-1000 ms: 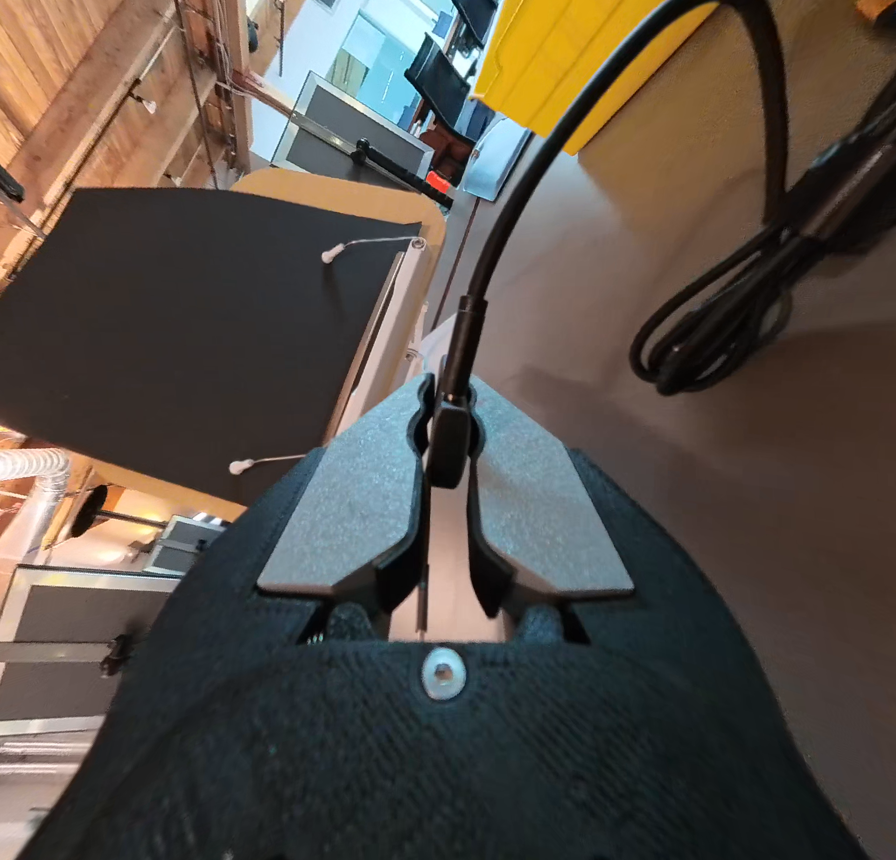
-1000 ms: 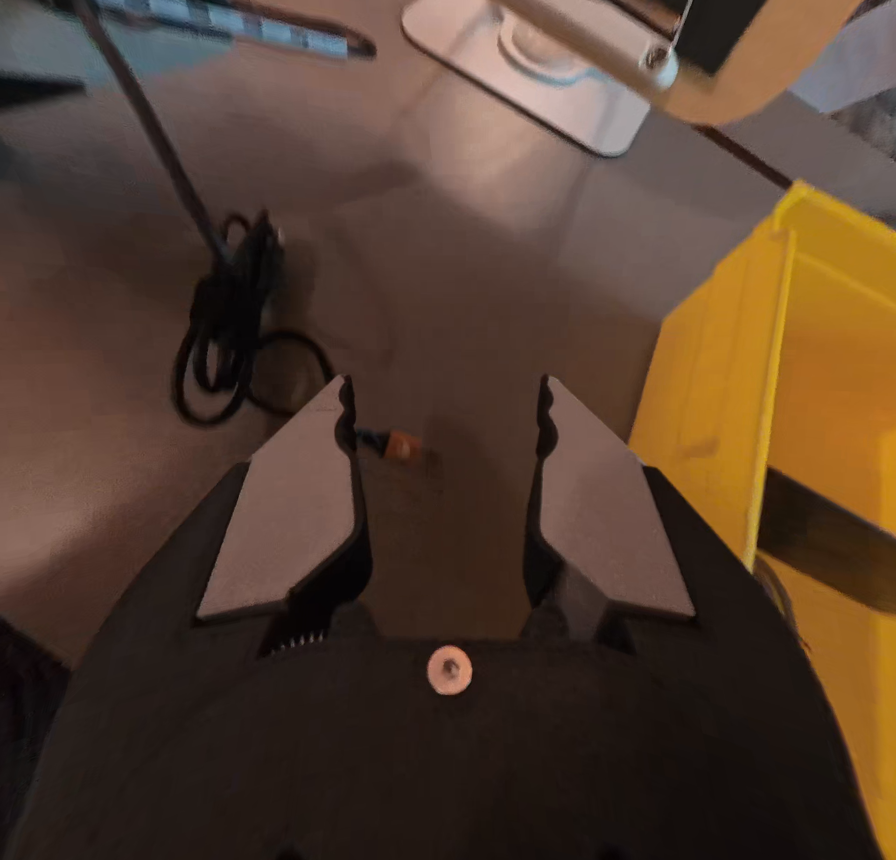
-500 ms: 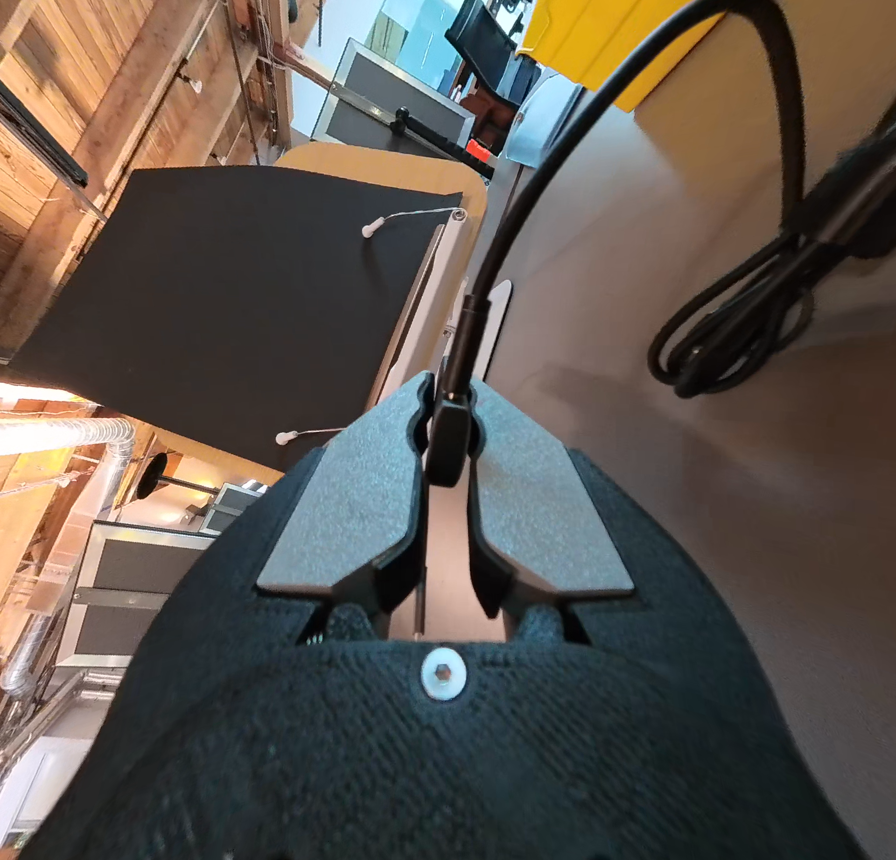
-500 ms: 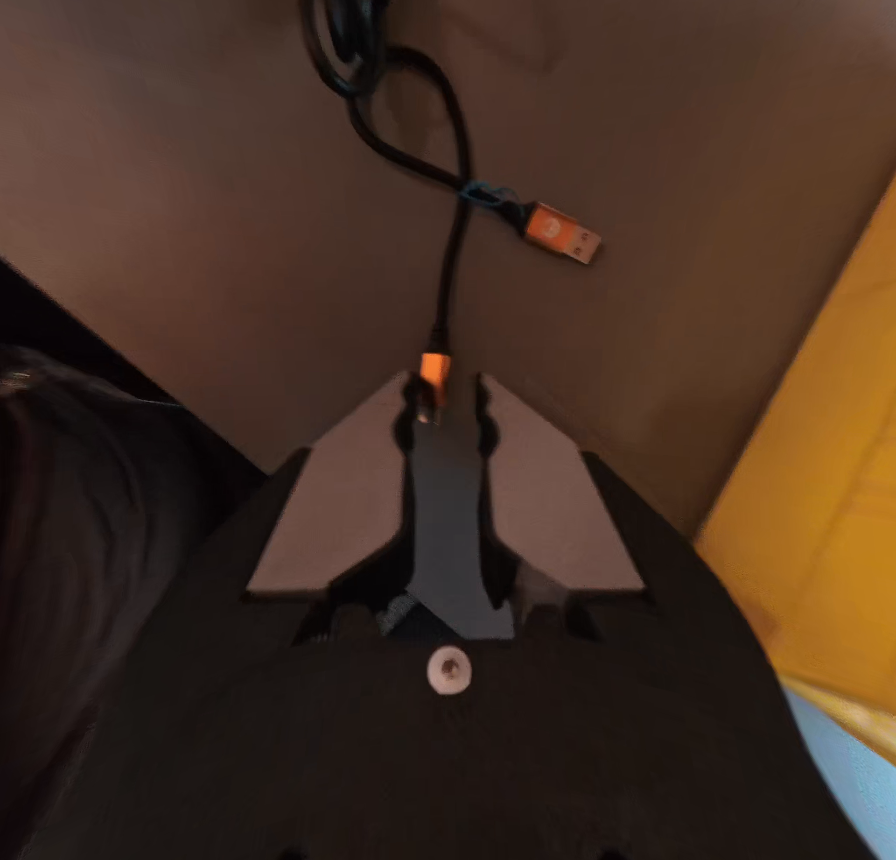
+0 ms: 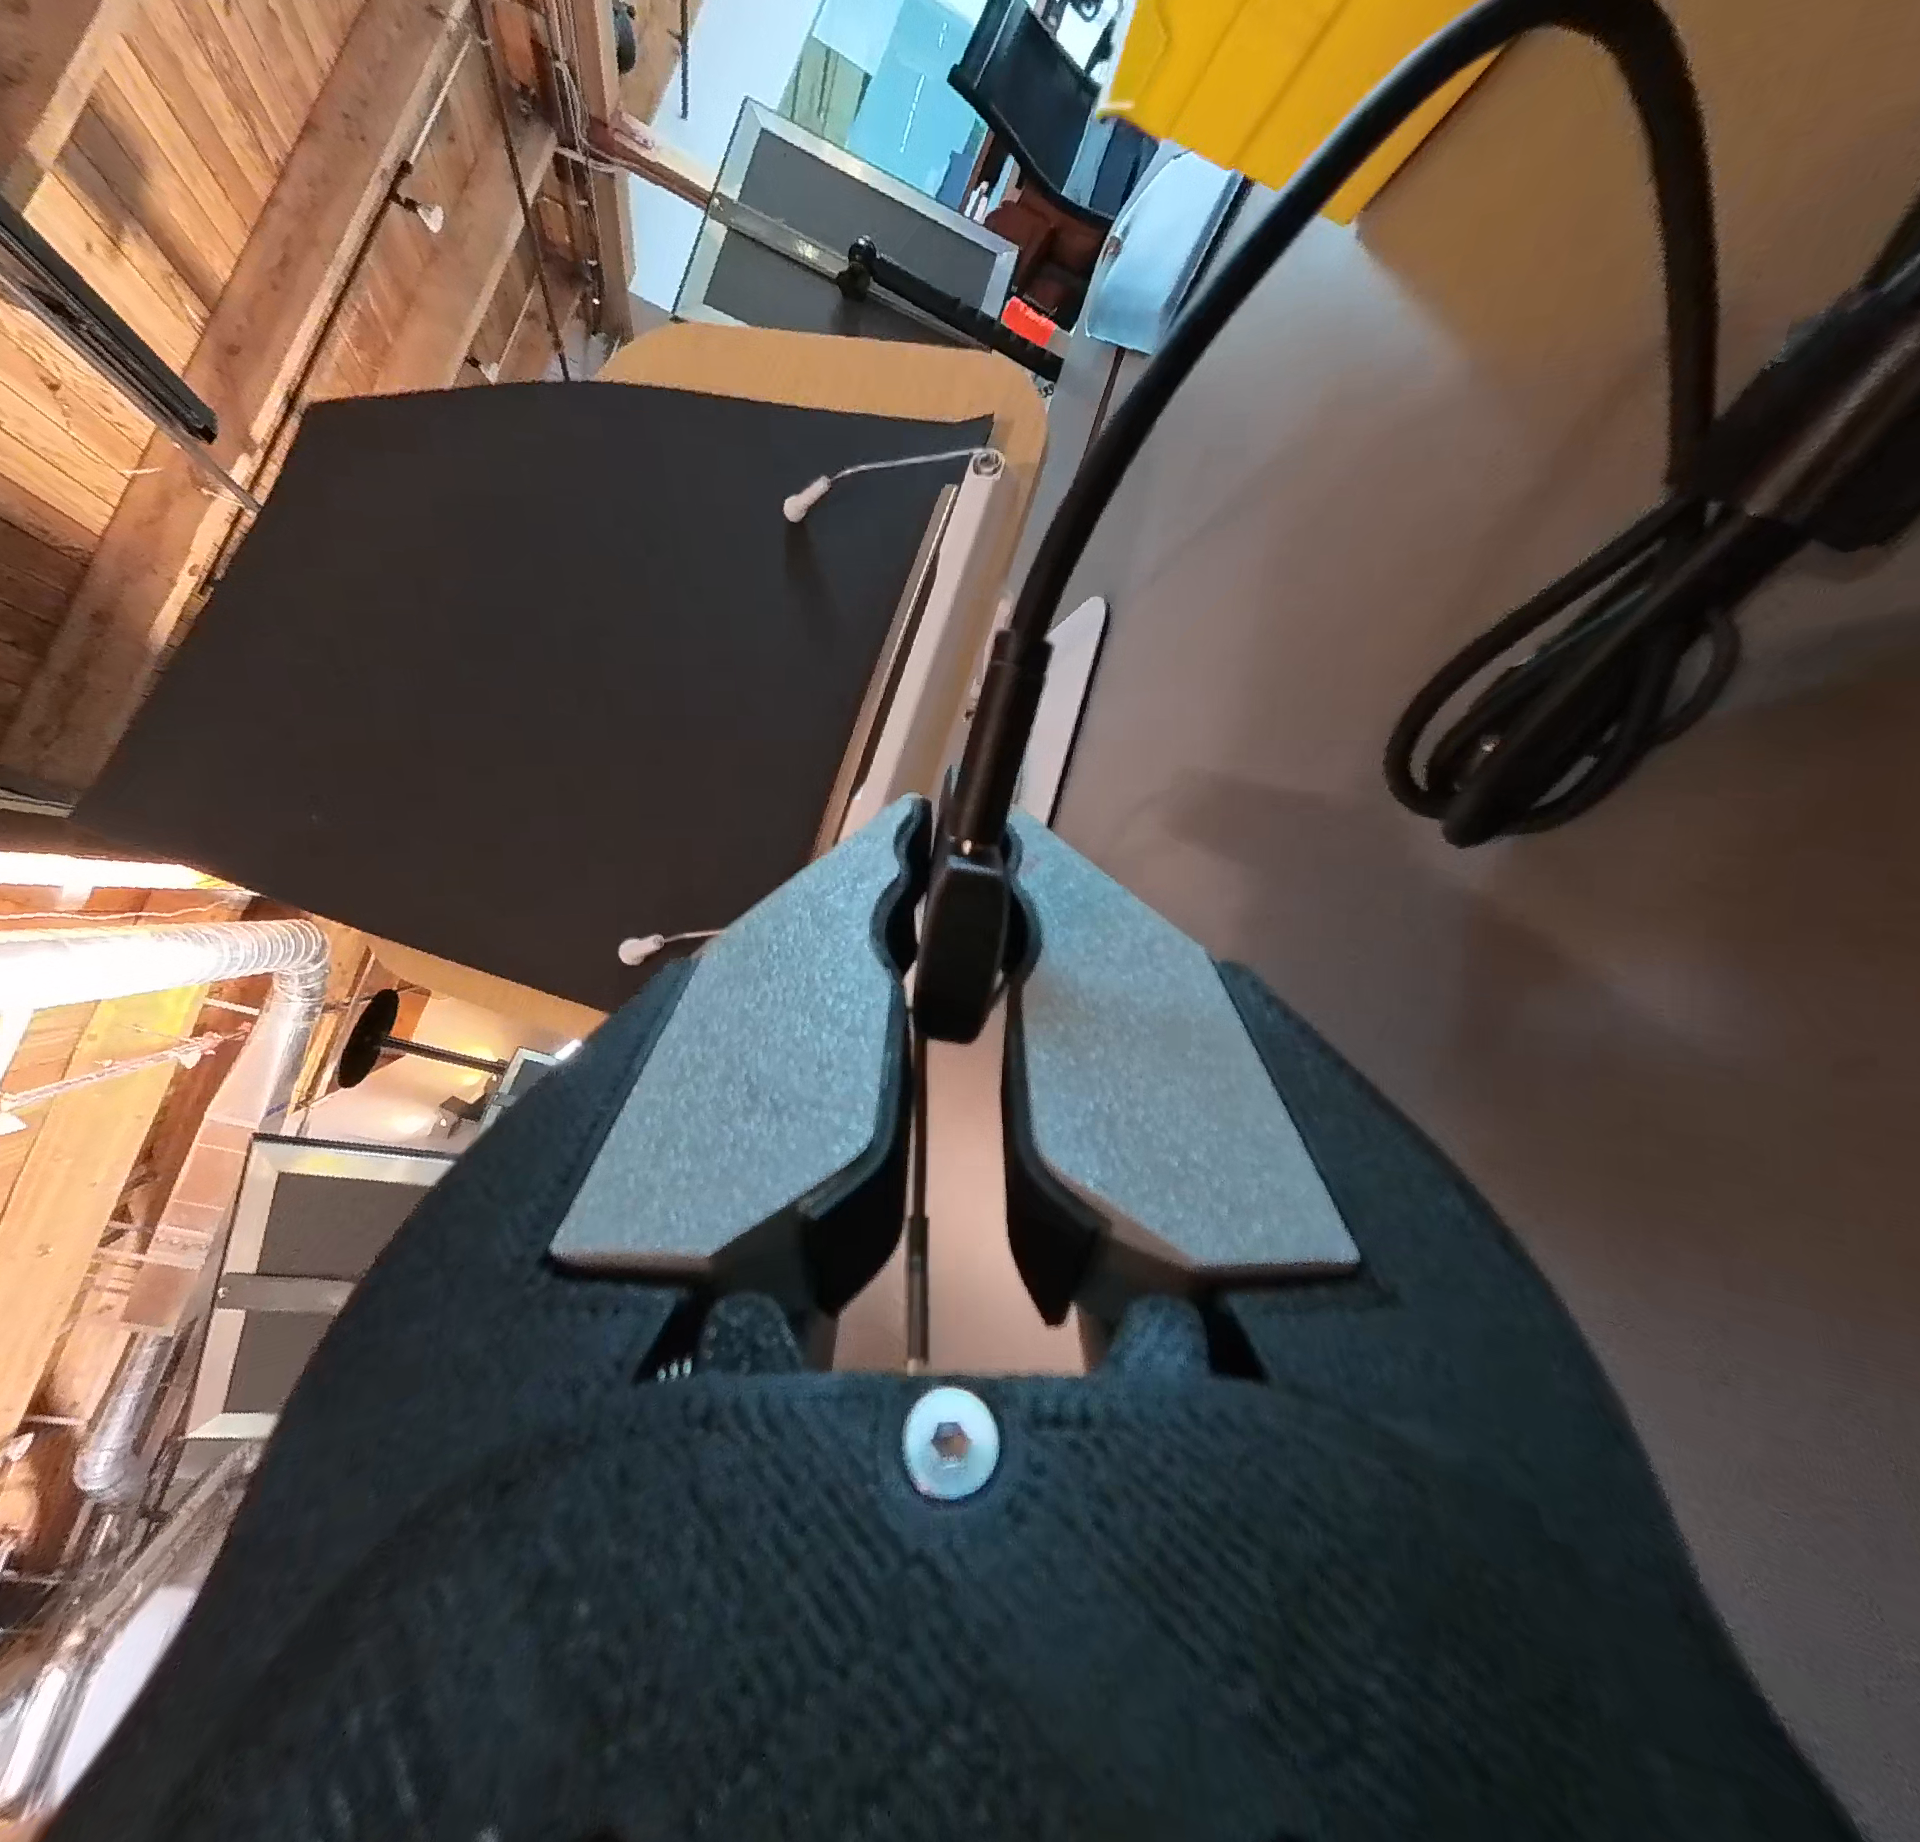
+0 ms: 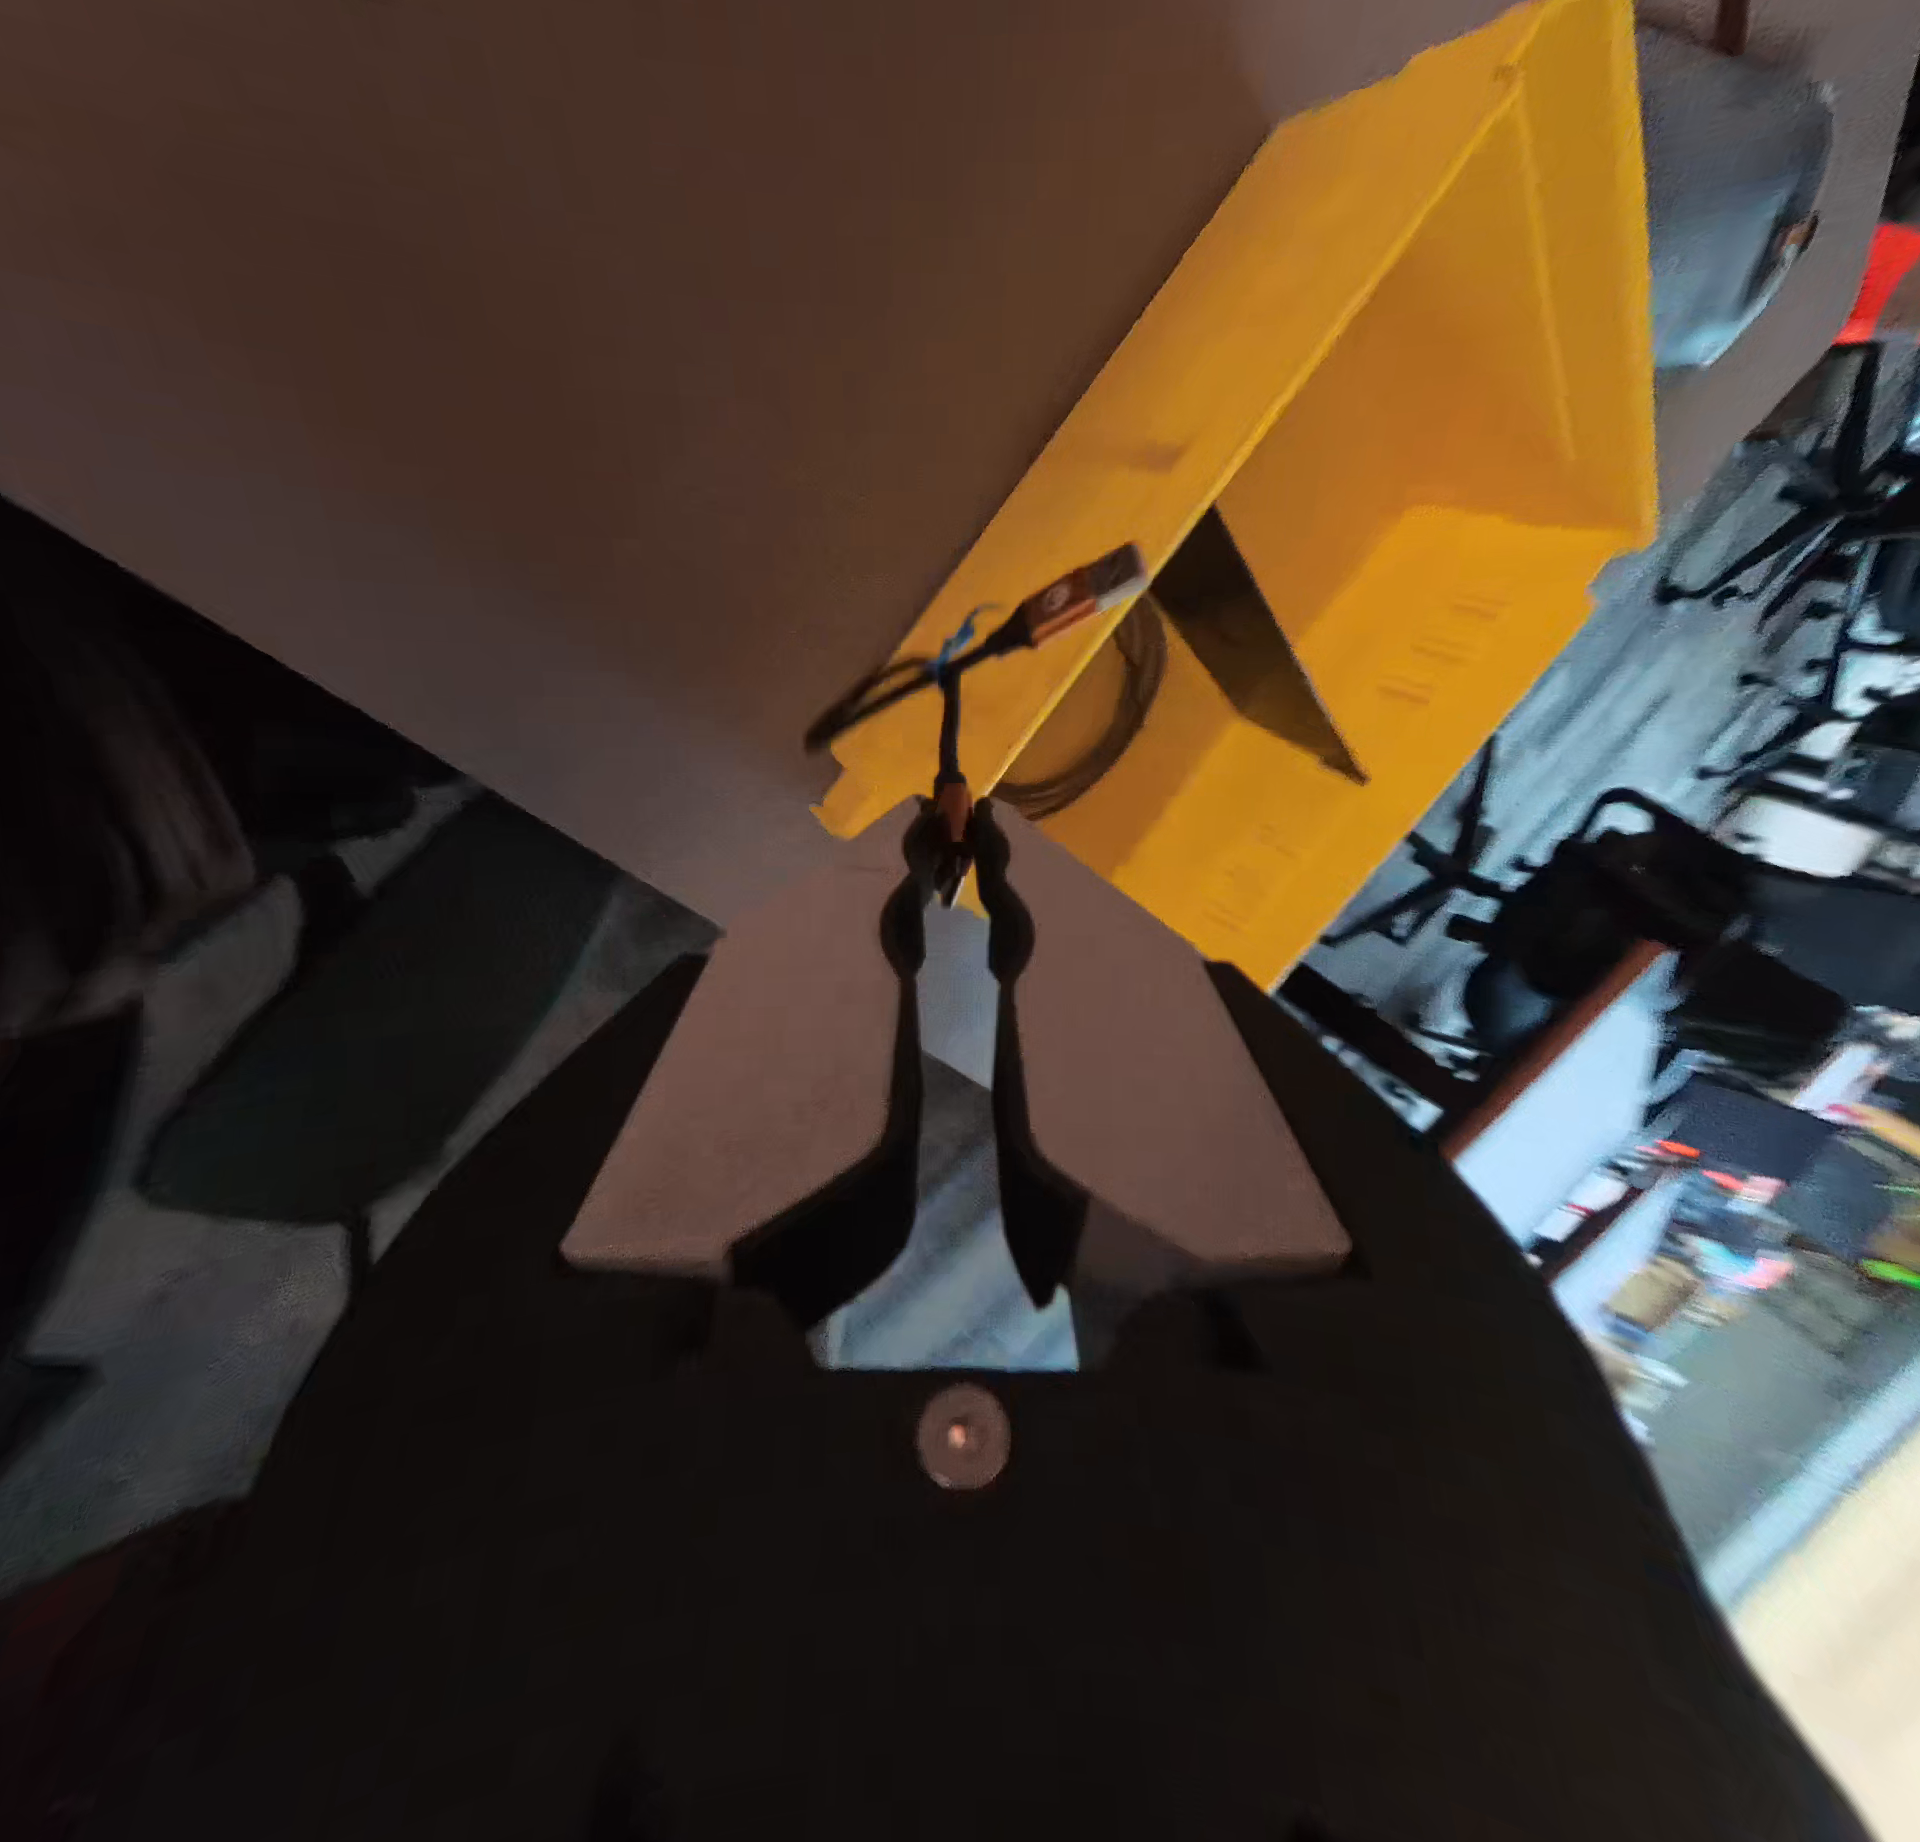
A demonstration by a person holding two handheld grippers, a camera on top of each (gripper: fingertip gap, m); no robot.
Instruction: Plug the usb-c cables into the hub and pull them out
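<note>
My left gripper is shut on the black plug of a thick black cable that arches up and right to a coiled black bundle on the brown table. My right gripper is shut on the small orange plug of a thin black cable, held in the air. That cable's other end, an orange flat plug, hangs just beyond the fingers. No hub shows in either view.
A yellow bin stands on the brown table, with a black divider and a coiled cable inside; it also shows in the left wrist view. A black panel on a white stand is at the table's far side.
My right gripper closed on the orange plug and lifted it off the table, swinging toward the yellow bin. My left gripper kept its hold on the black plug and turned slightly.
</note>
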